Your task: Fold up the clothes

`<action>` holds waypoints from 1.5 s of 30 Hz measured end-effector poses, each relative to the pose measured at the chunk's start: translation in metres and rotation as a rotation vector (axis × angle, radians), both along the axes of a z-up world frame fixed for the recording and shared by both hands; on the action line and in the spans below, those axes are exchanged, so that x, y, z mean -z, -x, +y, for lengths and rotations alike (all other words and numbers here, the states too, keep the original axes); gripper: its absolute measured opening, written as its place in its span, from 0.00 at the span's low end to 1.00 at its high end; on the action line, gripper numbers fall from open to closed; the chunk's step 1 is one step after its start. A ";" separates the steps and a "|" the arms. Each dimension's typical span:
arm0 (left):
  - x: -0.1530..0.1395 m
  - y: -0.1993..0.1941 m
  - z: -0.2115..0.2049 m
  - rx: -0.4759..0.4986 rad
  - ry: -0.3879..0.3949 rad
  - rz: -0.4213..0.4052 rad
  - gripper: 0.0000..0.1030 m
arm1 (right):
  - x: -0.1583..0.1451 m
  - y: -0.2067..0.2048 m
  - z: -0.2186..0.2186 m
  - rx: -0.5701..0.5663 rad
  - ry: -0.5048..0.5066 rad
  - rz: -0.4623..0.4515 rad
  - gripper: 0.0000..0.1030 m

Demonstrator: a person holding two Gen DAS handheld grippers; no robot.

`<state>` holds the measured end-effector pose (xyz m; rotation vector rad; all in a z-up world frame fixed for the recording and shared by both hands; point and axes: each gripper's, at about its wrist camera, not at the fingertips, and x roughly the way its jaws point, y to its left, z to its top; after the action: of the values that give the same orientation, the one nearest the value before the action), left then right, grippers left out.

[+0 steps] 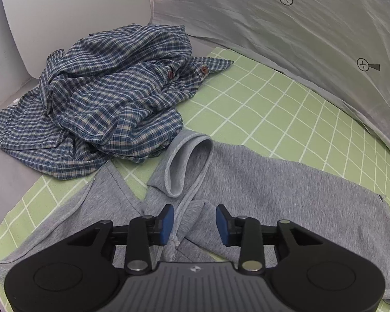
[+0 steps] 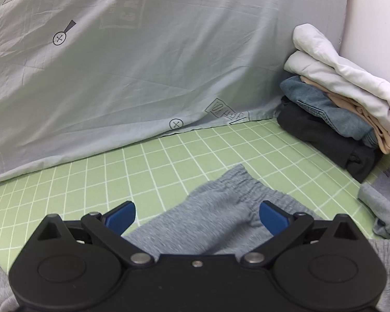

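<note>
One grey garment (image 1: 273,182) lying crosswise, cuff opening (image 1: 189,166) facing plaid shirt (image 1: 104,98)

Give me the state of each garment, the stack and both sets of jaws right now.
Grey sweatpants: spread on the green checked sheet, partly folded, drawstring loose.
Plaid shirt: crumpled heap, unfolded.
Stack of clothes: folded, piled by the wall.
Left gripper: jaws open over the drawstring, holding nothing.
Right gripper: jaws wide open above the elastic waistband, empty.
</note>
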<state>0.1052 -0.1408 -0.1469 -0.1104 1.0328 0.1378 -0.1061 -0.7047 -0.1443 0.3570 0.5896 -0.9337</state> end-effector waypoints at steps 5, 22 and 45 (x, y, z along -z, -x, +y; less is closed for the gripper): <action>0.010 0.000 0.001 -0.001 -0.007 0.021 0.56 | 0.007 -0.022 0.008 -0.015 -0.094 -0.018 0.95; 0.012 0.011 0.011 -0.016 0.050 0.045 0.57 | 0.012 -0.007 0.075 -0.004 -0.331 -0.074 0.63; 0.018 -0.015 0.065 0.258 0.131 0.096 0.09 | 0.032 -0.102 0.223 -0.141 -0.538 -0.044 0.42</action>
<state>0.1198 -0.0761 -0.1652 -0.0885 1.1421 -0.1608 -0.0042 -0.4816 -0.1768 0.8044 0.8135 -0.6194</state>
